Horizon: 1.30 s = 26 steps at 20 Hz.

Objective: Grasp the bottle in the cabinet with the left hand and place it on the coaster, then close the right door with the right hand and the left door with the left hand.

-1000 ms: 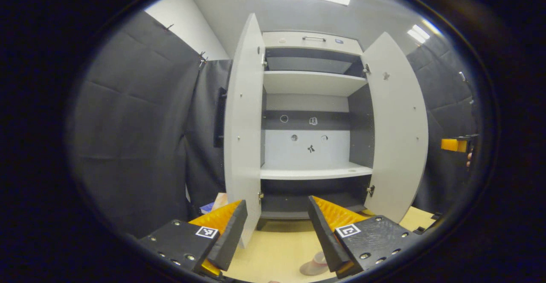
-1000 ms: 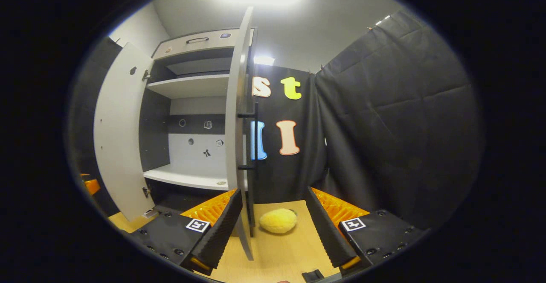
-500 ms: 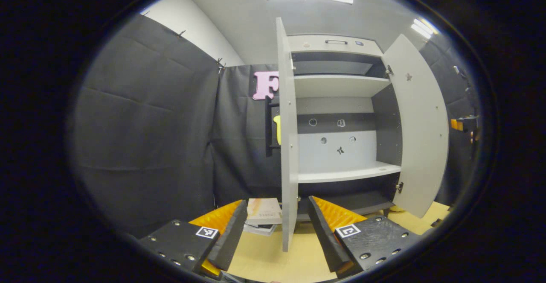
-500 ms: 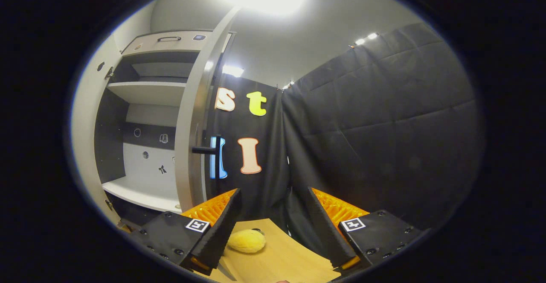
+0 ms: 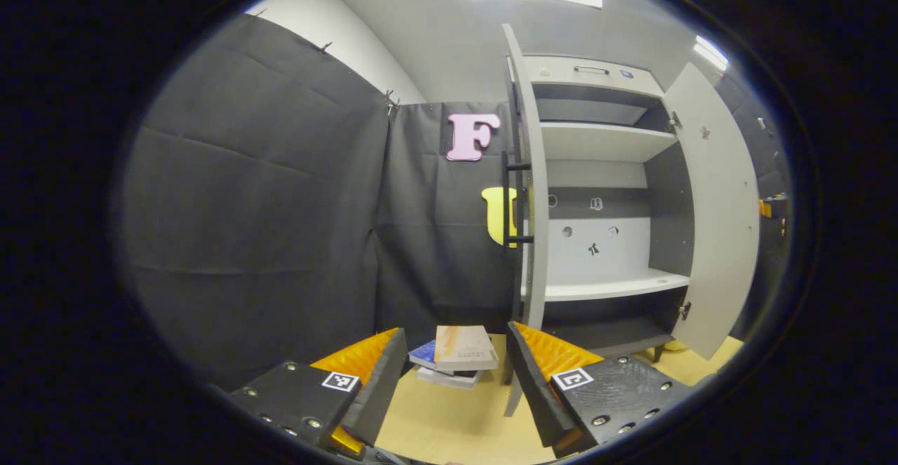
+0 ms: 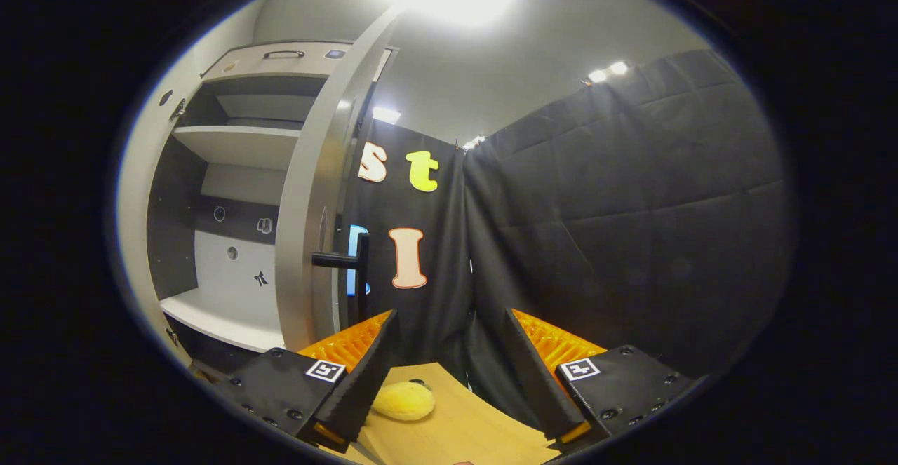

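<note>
The cabinet [image 5: 603, 170] stands with both doors swung wide, its white shelves bare. The left gripper [image 5: 456, 381] is spread wide and holds nothing, aimed past the outer edge of the left door [image 5: 533, 191], near its black handle [image 5: 508, 202]; a second ago it faced the shelves. The right gripper [image 6: 445, 374], equally wide and empty, sits just outside the right door [image 6: 312, 198], having swung rightward. Stacked books [image 5: 459, 356] and a yellow plush [image 6: 403, 400] lie on the table [image 5: 456, 430]. The bottle and coaster are out of frame.
</note>
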Each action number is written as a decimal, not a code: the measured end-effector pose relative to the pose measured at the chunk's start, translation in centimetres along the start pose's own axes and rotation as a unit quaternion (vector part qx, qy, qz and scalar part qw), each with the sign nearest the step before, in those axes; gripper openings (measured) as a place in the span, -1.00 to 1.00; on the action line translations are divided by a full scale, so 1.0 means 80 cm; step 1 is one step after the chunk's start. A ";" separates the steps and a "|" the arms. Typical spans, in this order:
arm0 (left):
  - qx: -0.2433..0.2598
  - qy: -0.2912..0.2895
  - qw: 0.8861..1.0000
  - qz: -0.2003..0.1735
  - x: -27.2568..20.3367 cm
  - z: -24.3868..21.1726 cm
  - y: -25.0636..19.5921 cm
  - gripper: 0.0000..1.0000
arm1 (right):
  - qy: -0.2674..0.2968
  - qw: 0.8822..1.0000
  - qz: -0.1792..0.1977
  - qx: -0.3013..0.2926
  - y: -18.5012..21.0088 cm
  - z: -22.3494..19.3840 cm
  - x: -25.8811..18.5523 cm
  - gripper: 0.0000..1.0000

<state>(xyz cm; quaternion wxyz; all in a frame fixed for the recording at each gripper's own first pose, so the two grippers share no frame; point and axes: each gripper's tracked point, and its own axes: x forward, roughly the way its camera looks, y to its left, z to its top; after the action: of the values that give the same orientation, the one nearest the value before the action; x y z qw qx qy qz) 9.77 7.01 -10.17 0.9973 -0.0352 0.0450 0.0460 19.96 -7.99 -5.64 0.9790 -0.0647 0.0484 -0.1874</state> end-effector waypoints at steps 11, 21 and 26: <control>-0.020 0.003 1.000 -0.018 0.026 -0.011 0.023 0.82 | -0.007 0.999 0.036 0.006 0.066 0.006 -0.033 0.90; -0.020 0.005 1.000 -0.005 0.017 -0.020 0.045 0.82 | -0.013 0.994 0.108 0.022 0.141 0.010 -0.042 0.90; -0.021 0.011 1.000 0.006 0.009 -0.022 0.062 0.82 | -0.016 0.989 0.144 0.015 0.184 0.011 -0.039 0.83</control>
<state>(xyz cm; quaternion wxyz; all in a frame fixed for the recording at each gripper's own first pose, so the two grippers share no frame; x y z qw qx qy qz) 9.87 11.90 -12.32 0.9955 -0.0566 0.0551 0.0524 22.52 6.85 -6.67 0.9973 -0.0449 0.0391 -0.0441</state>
